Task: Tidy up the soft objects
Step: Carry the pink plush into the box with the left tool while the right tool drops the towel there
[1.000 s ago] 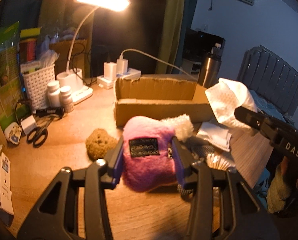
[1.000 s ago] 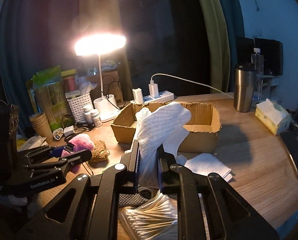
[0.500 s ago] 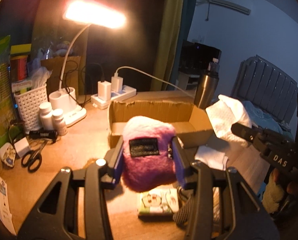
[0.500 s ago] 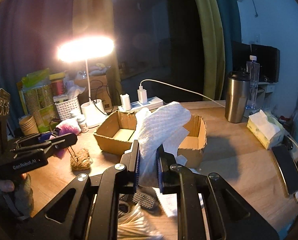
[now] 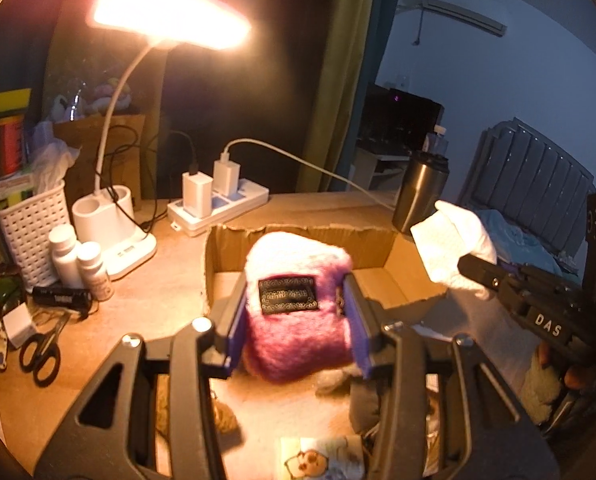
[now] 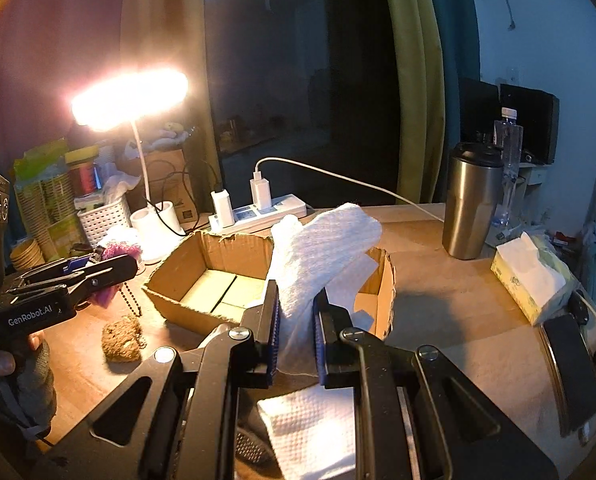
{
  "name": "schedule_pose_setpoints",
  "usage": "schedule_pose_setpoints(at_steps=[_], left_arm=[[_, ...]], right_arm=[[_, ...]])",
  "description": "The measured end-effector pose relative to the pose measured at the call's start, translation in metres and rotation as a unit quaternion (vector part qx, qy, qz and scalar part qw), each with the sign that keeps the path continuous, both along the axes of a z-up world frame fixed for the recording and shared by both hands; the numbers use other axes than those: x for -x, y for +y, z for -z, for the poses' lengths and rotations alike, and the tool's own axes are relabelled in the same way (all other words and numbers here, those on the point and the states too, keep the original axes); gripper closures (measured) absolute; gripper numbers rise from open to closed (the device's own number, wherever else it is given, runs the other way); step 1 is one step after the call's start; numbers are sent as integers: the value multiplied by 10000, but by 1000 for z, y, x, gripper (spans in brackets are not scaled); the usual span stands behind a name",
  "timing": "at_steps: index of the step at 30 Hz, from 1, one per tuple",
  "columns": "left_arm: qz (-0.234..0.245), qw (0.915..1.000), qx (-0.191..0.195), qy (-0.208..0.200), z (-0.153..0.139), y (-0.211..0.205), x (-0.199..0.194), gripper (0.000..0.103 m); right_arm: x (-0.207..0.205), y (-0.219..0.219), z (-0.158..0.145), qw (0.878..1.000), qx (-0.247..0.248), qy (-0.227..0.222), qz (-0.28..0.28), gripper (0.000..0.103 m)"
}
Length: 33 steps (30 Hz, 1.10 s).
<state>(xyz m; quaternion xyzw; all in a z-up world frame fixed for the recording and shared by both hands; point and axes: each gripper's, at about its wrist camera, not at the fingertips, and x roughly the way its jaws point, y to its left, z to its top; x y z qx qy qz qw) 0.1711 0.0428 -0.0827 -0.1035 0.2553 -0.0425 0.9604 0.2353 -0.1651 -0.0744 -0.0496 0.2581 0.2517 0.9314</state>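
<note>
Right now your left tool (image 5: 296, 312) is clamped on the pink plush toy (image 5: 298, 320), holding it up just in front of the cardboard box (image 6: 214, 276), and your right tool (image 6: 296, 328) is clamped on the white cloth (image 6: 321, 256), which stands up over the near wall of the box. Both things look light and soft, so they should squash and sag rather than slip. The plush is gripped across its middle, beside the dark label, which suits a bulky thing. The cloth is pinched low on a bunched fold and its top flops toward the box; expect it to drape and catch on the torn rim. A brown sponge (image 6: 122, 338) lies on the desk (image 6: 457, 300) left of the box, untouched.
</note>
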Motion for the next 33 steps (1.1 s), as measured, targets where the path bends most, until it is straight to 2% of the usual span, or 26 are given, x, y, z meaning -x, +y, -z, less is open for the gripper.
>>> schedule_pose_setpoints(at_steps=[14, 26, 33], left_arm=[[-80, 9999, 29, -94, 0, -2, -39, 59], [-177, 9997, 31, 159, 20, -2, -71, 59], [-180, 9987, 21, 467, 34, -2, -88, 58]], right_arm=[[-39, 4, 11, 9998, 1, 209, 8, 87], [-65, 6, 33, 9982, 64, 596, 25, 87], [-74, 9, 43, 9967, 150, 798, -15, 87]])
